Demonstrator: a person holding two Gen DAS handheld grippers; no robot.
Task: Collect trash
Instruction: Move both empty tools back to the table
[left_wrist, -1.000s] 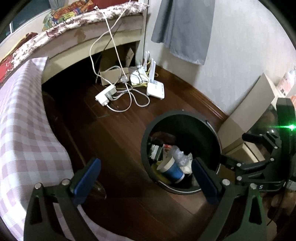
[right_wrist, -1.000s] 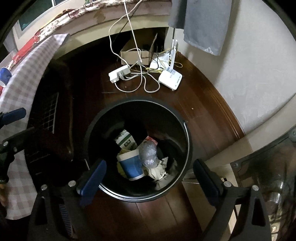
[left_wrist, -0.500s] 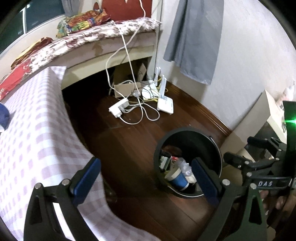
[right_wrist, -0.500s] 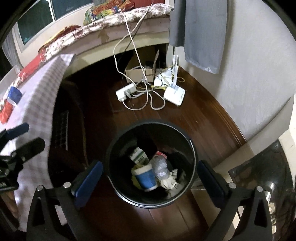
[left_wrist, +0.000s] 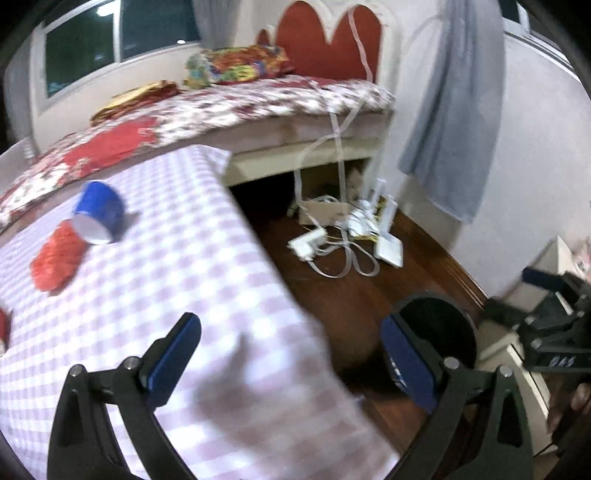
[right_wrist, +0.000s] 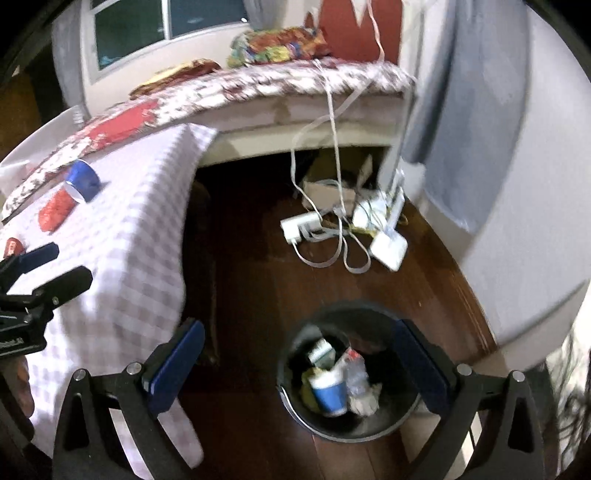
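Observation:
A black trash bin (right_wrist: 391, 428) stands on the wood floor and holds a blue paper cup (right_wrist: 332, 397), a plastic bottle and crumpled paper. It shows partly in the left wrist view (left_wrist: 443, 325). On the checked tablecloth (left_wrist: 177, 273) lie a tipped blue cup (left_wrist: 98, 212) and a red wrapper (left_wrist: 55, 260), also seen in the right wrist view as the cup (right_wrist: 82, 181) and wrapper (right_wrist: 55, 210). My left gripper (left_wrist: 291, 362) is open and empty above the table's edge. My right gripper (right_wrist: 295, 369) is open and empty above the bin.
A bed with a floral cover (left_wrist: 240, 103) runs along the back. A power strip, white cables and a router (right_wrist: 388, 247) lie on the floor under it. A grey cloth (left_wrist: 454, 110) hangs on the right wall. A small red item (right_wrist: 13, 245) lies at the table's left.
Both grippers have risen and tilted up away from the bin. The table top with the blue cup and red wrapper has come into view. Both stay open.

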